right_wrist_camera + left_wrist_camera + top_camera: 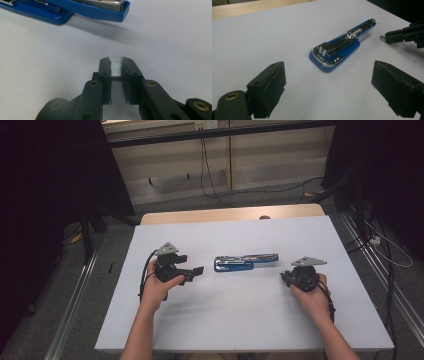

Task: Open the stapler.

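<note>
1. Nearest the person, the right gripper (115,65) has its fingers (104,72) clamped on a small silvery strip of staples (115,66), which stands pinched between the pads with its top edge just showing above them. From the high view this gripper (286,276) sits low over the counter (240,320), right of the stapler and apart from it.
2. The left gripper (198,270) rests on the other side, its fingers (269,87) spread wide with nothing between them, aimed at the stapler's hinged end.
3. Between the two, near the middle of the white counter, lies the blue stapler (245,262), swung open and flat: the base with its metal plate toward the left gripper, the arm with the magazine channel (352,33) stretched toward the right.
4. Judged from this, the step in hand is loading: the strip is picked up and the stapler is opened, but the strip is not yet in the channel.
5. The next move calls for carrying the strip to the open channel, lining it up lengthwise, and lowering it in level. The free left gripper could steady the stapler's body so it does not slide.
</note>
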The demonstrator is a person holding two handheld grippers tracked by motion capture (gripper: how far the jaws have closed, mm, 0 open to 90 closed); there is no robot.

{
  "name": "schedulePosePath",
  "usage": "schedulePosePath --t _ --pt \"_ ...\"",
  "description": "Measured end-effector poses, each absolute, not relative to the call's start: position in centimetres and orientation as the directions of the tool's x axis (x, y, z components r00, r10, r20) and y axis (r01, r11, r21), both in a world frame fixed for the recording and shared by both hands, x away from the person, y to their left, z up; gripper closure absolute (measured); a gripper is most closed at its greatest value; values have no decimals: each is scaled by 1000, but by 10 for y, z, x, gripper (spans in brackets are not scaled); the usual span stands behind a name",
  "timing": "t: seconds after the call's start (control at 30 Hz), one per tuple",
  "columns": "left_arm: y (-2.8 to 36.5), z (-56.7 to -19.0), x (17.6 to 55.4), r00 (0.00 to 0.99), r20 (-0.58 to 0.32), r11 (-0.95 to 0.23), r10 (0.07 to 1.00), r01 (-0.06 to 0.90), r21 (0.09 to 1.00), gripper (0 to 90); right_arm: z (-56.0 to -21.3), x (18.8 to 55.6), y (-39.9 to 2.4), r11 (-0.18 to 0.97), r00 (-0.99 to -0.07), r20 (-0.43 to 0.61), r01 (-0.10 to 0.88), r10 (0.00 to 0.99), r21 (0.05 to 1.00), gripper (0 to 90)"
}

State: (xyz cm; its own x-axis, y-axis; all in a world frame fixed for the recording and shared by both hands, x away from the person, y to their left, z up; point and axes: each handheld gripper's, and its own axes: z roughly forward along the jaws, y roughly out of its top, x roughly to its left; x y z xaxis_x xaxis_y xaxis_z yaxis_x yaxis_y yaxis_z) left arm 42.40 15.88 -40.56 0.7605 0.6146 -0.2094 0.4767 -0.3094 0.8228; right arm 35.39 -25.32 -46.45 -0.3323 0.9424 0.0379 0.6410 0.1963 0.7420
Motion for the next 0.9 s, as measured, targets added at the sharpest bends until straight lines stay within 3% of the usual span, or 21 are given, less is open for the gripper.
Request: schedulePosePath --t 0.5,0.6,0.9 --pt "164 -405 413 754 -193 -319 628 475 820 114 -463 361 -255 254 -391 16 629 920 735 750" --pt "169 -406 410 748 -193 -312 635 477 822 113 -462 362 -254 264 -398 13 634 917 727 790" --pt "184 -406 400 731 -197 -291 654 483 826 113 -464 359 -257 257 -408 25 619 913 743 773"
